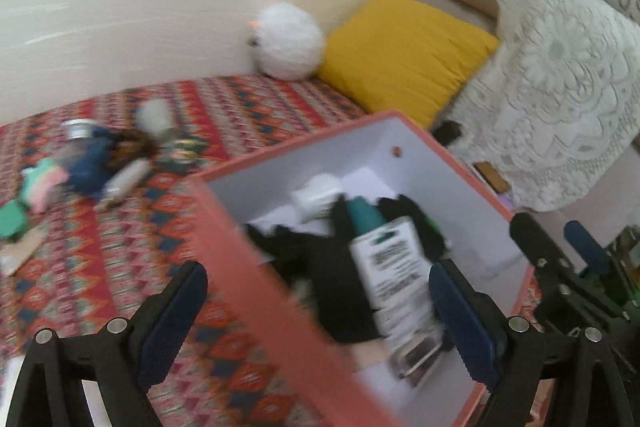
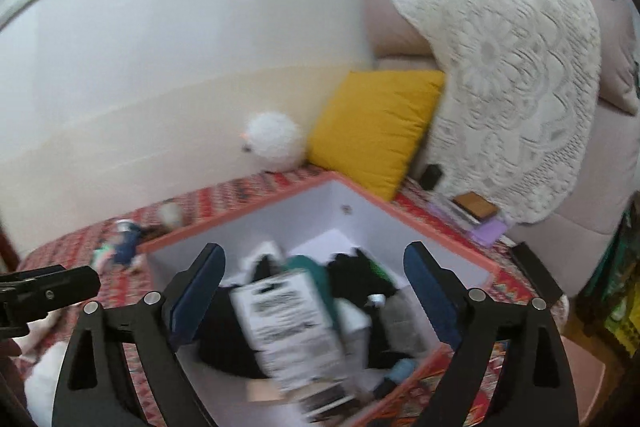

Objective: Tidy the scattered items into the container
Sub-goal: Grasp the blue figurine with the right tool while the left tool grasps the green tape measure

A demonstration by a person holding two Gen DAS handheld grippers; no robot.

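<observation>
Left wrist view: both your grippers, left gripper [image 1: 320, 311] and right gripper [image 2: 316, 295], spread wide and empty over box [image 1: 256, 259]; bottle [image 1: 394, 275] lies inside; next you fetch from pile [image 1: 104, 159] on rug [image 1: 80, 267]

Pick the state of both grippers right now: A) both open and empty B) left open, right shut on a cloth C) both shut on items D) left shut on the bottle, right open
A: the left gripper and the right gripper each show blue pads spread wide apart with nothing clamped; the white labelled bottle lies loose inside the coral box.
</observation>
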